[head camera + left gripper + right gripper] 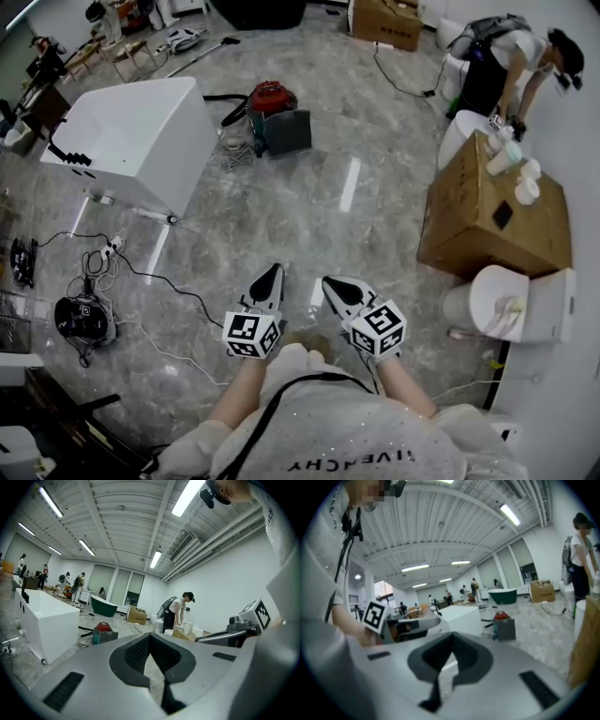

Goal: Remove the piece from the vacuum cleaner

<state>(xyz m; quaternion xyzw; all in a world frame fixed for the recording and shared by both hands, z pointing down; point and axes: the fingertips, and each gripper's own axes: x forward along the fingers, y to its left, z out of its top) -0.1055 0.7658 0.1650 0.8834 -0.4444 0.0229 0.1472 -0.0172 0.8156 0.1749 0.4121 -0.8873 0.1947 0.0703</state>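
Head view looks steeply down on a glossy grey marble-patterned floor (pixel 309 206) in a large open hall. The gripper views show a ribbed white ceiling (pixel 126 522) hung with strip lights (pixel 185 496).

The left tool (pixel 270 279) and the right tool (pixel 336 289) are held side by side, near each other, above the floor. Both have their jaws fully closed with nothing between them.

The vacuum cleaner (pixel 277 117) has a red top on a dark body. It stands on the floor well apart from both tools, just beside a corner of a white bathtub (pixel 141 141). Bare floor lies open between the tools and the vacuum cleaner.

To the right stand a cardboard box (pixel 492 220) and a white toilet (pixel 511 305). To the left, thin cables (pixel 97 262) lie tangled on the floor. A person (pixel 511 61) bends over at the far right.

The white shirt (pixel 356 431) of the person holding the tools reads GIVENCHY. Each tool's cube carries black-and-white square markers.
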